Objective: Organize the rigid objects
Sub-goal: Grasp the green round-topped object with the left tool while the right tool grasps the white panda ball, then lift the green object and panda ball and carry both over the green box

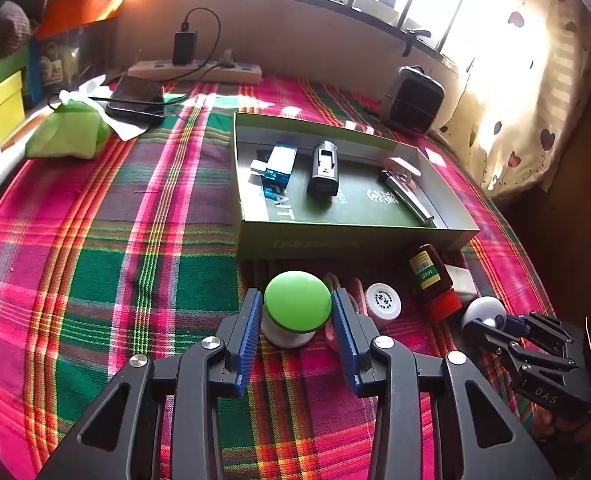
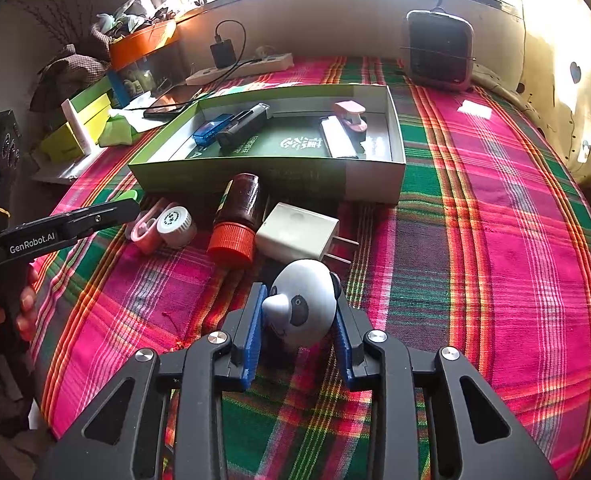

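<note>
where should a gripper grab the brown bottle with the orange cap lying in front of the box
Grip the brown bottle across its round body, coming from above. It lies on its side, orange cap toward the camera, base near the green box. Its flanks are crowded by the white charger and white round container.

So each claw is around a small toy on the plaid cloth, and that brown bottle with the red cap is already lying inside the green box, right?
Not quite: the brown bottle lies on the plaid cloth outside the green box, against its near wall. The right wrist view shows this. The rest holds.
</note>
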